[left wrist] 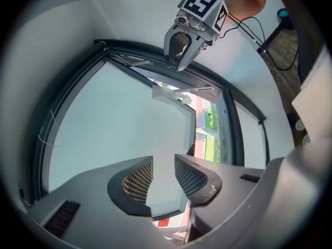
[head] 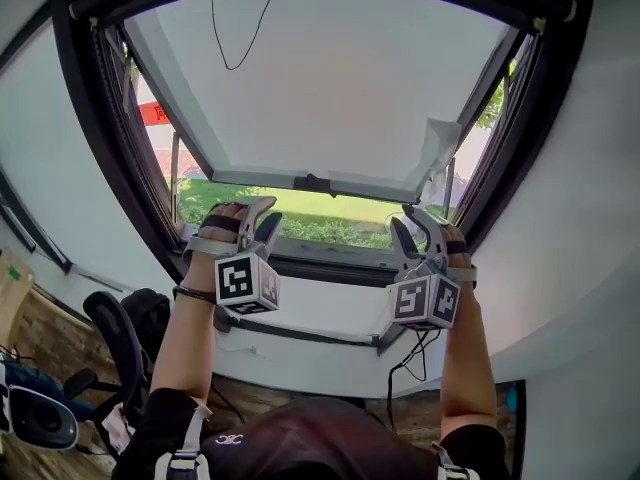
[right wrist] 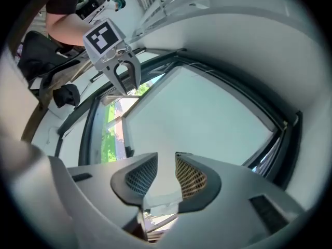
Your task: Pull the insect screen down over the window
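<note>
The pale insect screen point(head: 330, 78) hangs partway down inside the dark window frame point(head: 95, 98). Its bottom bar point(head: 250, 177) carries a small dark catch point(head: 312, 182), and grass shows below it. My left gripper point(head: 262, 218) is raised just under the bar's left part, and my right gripper point(head: 412, 223) under its right end. Both are held apart from the bar. In the left gripper view the left gripper point(left wrist: 163, 165) has a gap with nothing in it, facing the screen point(left wrist: 119, 118). The right gripper point(right wrist: 166, 165) is likewise open and empty before the screen point(right wrist: 207, 113).
A thin cord point(head: 235, 28) dangles from the top of the frame. A white flap point(head: 437, 153) hangs at the screen's lower right corner. Below the sill point(head: 330, 298) a cable point(head: 410, 353) trails down. An office chair point(head: 120, 338) stands at the lower left.
</note>
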Demonstrator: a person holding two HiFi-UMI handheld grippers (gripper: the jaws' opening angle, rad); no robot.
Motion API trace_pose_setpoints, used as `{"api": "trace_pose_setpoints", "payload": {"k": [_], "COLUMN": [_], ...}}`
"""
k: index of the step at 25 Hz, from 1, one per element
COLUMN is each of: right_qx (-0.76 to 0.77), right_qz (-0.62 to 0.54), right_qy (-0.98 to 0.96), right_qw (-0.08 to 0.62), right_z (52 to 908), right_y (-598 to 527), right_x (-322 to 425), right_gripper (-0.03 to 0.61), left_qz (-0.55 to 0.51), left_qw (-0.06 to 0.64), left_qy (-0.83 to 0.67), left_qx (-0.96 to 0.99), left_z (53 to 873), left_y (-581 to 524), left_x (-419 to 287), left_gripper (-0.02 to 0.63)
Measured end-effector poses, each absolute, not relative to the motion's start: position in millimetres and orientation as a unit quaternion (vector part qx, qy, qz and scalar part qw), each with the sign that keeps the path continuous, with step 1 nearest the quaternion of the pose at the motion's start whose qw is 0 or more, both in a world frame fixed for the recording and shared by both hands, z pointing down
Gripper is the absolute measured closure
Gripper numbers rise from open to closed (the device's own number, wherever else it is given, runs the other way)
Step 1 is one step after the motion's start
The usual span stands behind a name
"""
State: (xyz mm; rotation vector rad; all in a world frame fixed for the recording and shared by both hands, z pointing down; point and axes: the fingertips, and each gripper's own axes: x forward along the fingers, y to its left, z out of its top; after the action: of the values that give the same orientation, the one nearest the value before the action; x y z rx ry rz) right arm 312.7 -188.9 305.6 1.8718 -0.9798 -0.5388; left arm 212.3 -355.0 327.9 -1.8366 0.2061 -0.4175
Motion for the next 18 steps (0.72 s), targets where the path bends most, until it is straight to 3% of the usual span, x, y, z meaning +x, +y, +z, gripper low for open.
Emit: {"api": "trace_pose_setpoints", "payload": {"k": [18], "right_qx": [0.755], "right_qz": [-0.349], "right_qy": [-0.273], "right_qw": [0.482], "right_z": [84], "right_y": [-194], "right_x": [343], "right_gripper": [0.463], "left_qz": [-0.034], "left_qw": [0.627], "left_qy": [0.295], "left_qx": [-0.720], "left_z": [80], "left_y": [-442], "left_x": [192], "left_gripper": [0.486]}}
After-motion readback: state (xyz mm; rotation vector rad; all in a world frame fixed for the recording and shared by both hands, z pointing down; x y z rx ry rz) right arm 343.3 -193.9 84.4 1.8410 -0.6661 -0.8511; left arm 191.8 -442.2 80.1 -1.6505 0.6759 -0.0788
